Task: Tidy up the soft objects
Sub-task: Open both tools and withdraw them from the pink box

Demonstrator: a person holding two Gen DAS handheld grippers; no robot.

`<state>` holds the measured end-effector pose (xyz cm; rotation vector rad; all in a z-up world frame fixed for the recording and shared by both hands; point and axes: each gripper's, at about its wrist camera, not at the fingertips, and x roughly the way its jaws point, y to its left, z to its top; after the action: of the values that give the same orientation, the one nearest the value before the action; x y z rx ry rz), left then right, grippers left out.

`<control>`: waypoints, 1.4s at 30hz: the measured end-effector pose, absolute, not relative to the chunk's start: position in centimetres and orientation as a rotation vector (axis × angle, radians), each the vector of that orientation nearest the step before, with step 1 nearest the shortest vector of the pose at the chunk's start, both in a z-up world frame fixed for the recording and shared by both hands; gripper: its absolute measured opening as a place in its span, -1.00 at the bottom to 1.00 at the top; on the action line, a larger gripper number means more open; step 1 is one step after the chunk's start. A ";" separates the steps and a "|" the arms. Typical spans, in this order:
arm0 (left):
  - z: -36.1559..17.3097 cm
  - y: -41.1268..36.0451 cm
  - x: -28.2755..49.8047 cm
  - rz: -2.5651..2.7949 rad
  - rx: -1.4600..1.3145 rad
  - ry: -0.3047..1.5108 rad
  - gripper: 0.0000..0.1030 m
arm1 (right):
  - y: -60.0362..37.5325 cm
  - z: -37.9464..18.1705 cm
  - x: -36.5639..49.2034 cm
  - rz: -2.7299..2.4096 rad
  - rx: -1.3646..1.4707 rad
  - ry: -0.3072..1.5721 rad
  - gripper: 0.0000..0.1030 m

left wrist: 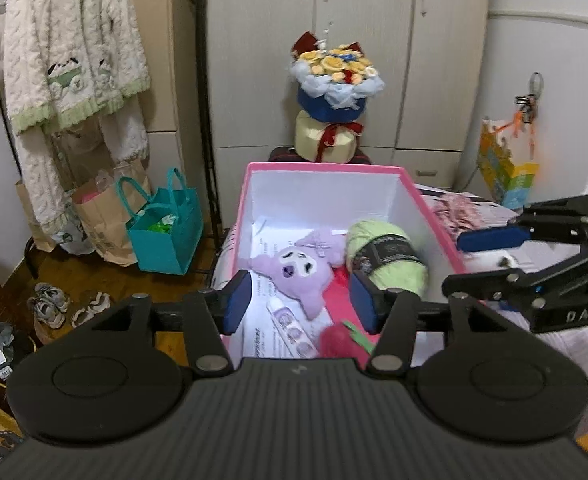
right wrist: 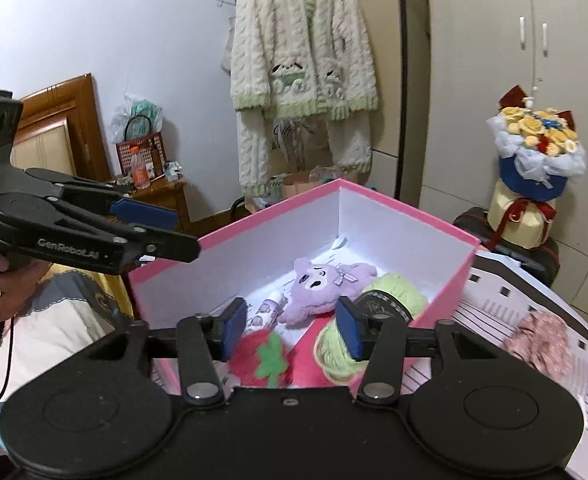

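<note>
A pink box (left wrist: 254, 184) (right wrist: 434, 224) with white inside walls holds a purple plush toy (left wrist: 298, 268) (right wrist: 318, 292), a green yarn ball (left wrist: 390, 252) (right wrist: 390, 292), a red strawberry plush (left wrist: 338, 340) (right wrist: 262, 356) and a small tube (left wrist: 290, 326) (right wrist: 266, 310). My left gripper (left wrist: 298, 300) is open and empty above the box's near edge. My right gripper (right wrist: 290, 330) is open and empty above the box. Each gripper also shows in the other's view, the right one (left wrist: 494, 256) and the left one (right wrist: 154, 232), both off to the side of the box.
A pink floral soft item (right wrist: 542, 340) lies on a striped white sheet (right wrist: 494, 300) right of the box. A flower bouquet (left wrist: 334, 76) stands behind on a dark case. A knit cardigan (left wrist: 66, 60), paper bags and a teal bag (left wrist: 166, 228) stand to the left.
</note>
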<state>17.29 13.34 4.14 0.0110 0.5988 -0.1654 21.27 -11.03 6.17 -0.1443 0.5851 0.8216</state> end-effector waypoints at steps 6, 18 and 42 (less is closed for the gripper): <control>6.1 12.4 13.6 -0.221 0.060 0.561 0.23 | -13.3 8.0 17.7 0.808 -0.143 0.580 0.43; 7.8 8.8 8.8 -0.410 0.092 0.575 0.53 | -18.7 9.1 11.4 0.734 -0.177 0.575 0.72; 3.1 -5.6 13.0 -0.698 0.158 0.742 0.57 | -30.5 3.0 9.9 0.486 -0.080 0.651 0.80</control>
<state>13.01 -5.64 3.08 0.1583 0.7417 -0.6976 9.90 -30.48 2.99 -0.0801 0.6509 0.4857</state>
